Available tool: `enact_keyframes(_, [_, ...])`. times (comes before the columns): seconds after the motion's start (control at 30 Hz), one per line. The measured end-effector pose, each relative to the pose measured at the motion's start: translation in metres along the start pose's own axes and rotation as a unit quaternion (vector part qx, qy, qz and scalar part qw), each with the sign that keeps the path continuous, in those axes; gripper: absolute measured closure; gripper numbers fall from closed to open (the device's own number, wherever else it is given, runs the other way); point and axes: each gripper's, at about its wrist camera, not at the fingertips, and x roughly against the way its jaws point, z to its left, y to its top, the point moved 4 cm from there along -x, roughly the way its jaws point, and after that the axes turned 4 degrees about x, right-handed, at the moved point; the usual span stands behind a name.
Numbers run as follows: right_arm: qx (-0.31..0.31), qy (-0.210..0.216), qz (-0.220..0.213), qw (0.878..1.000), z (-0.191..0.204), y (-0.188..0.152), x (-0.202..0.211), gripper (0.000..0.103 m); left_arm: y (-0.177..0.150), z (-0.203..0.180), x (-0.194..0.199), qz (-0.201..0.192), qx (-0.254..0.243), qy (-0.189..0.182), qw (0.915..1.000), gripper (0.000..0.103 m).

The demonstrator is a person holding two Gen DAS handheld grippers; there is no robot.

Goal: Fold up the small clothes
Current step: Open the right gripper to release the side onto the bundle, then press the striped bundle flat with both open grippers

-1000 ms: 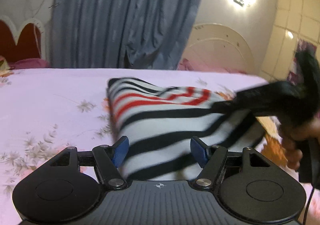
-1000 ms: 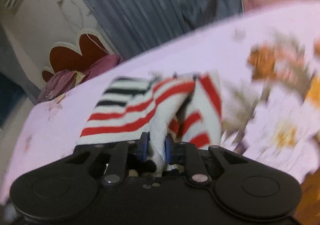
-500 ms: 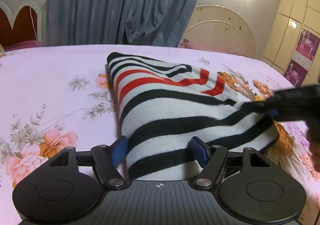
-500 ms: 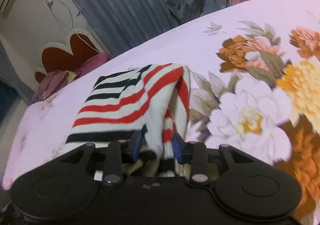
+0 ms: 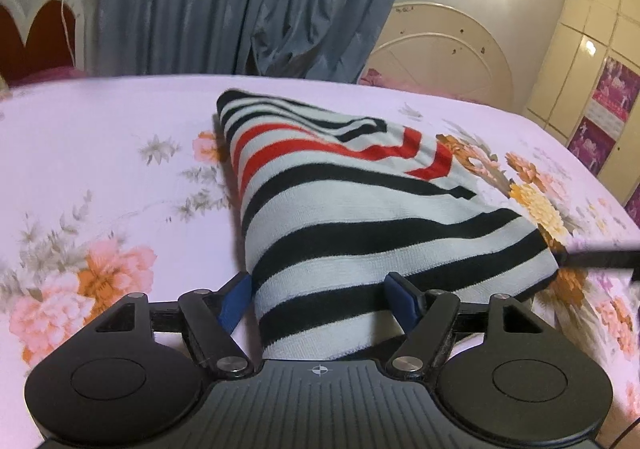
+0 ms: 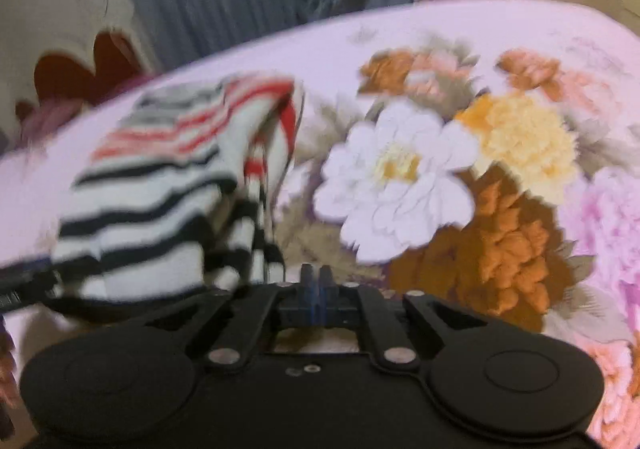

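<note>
A small striped garment (image 5: 360, 209), white with black and red bands, lies folded on the floral bedsheet (image 5: 100, 169). My left gripper (image 5: 318, 299) is open, its blue pads on either side of the garment's near end, not squeezing it. In the blurred right wrist view the garment (image 6: 168, 201) lies to the left. My right gripper (image 6: 316, 281) is shut and empty, just right of the garment's edge over the sheet. A dark blurred part of the right gripper (image 5: 600, 259) shows at the garment's right corner in the left wrist view.
The pink bedsheet with large flower prints (image 6: 400, 177) spreads all around. A blue curtain (image 5: 248, 1) and white headboards (image 5: 440, 49) stand beyond the bed's far edge. A wardrobe (image 5: 592, 61) is at the right.
My right gripper opened, let go of the garment's fold, then shut empty and moved off to the right. The garment settled flat. My left gripper stayed open at its near end.
</note>
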Motion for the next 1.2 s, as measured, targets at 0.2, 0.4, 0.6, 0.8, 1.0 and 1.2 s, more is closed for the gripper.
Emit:
enact_keyframes(0.2, [0.041,0.042,-0.062,0.996,0.036,0.03,0.02,0.067,0.015,-0.015,0.01,-0.037,-0.006,-0.01,0.9993,0.032])
enact_keyframes(0.4, [0.134,0.005,-0.009,0.991,0.059,0.01,-0.015,0.082,0.005,-0.019,-0.001,-0.022,-0.047,0.011,0.9986,0.032])
enact_keyframes(0.6, [0.139,0.002,0.009,0.99,0.05,-0.011,-0.029,0.083,0.001,-0.012,0.002,-0.007,-0.039,0.006,0.9992,0.032])
enact_keyframes(0.8, [0.088,0.037,0.018,0.995,0.041,0.005,-0.016,0.077,0.032,-0.007,0.026,-0.049,-0.009,-0.013,0.9987,0.032])
enact_keyframes(1.0, [0.077,0.027,-0.042,0.996,0.043,0.049,-0.013,0.078,0.065,-0.007,-0.003,-0.057,-0.001,-0.005,0.9984,0.032])
enact_keyframes(1.2, [0.093,0.03,-0.05,0.994,0.068,0.076,-0.047,0.081,0.077,-0.011,-0.042,-0.049,-0.01,0.007,0.9987,0.032])
